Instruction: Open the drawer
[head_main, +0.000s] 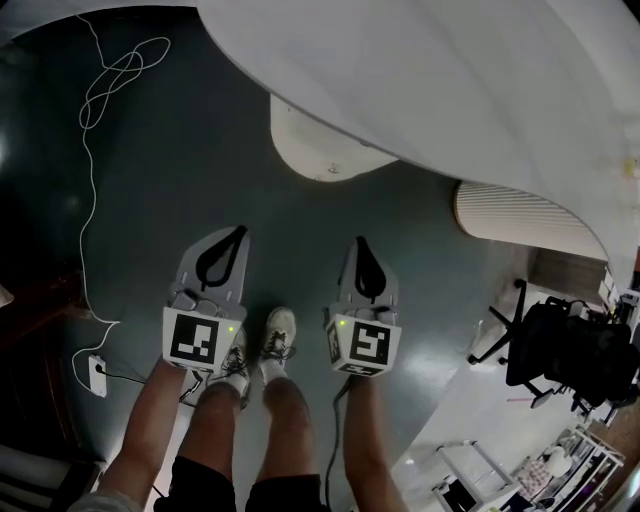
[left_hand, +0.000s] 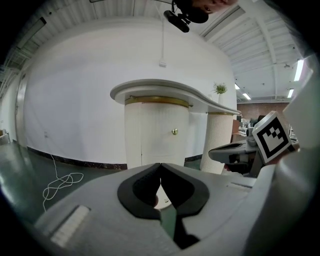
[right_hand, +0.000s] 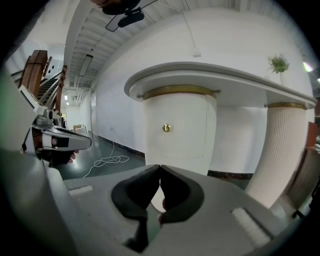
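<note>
A white rounded cabinet (head_main: 322, 150) stands under a curved white counter (head_main: 430, 80). Its front carries a small brass knob (left_hand: 174, 131) (right_hand: 166, 128). In the head view both grippers hang side by side over the dark floor, pointing at the cabinet and a stretch short of it. My left gripper (head_main: 237, 232) (left_hand: 160, 165) is shut with nothing between its black pads. My right gripper (head_main: 358, 243) (right_hand: 159, 167) is shut too, also empty. The person's legs and shoes (head_main: 278, 330) show between the grippers.
A white cable (head_main: 108, 85) loops over the floor at the left and runs to a plug box (head_main: 97, 375). A ribbed white column (head_main: 520, 215) holds up the counter at the right. Further right stands a black office chair (head_main: 560, 350). A small plant (right_hand: 278, 63) sits on the counter.
</note>
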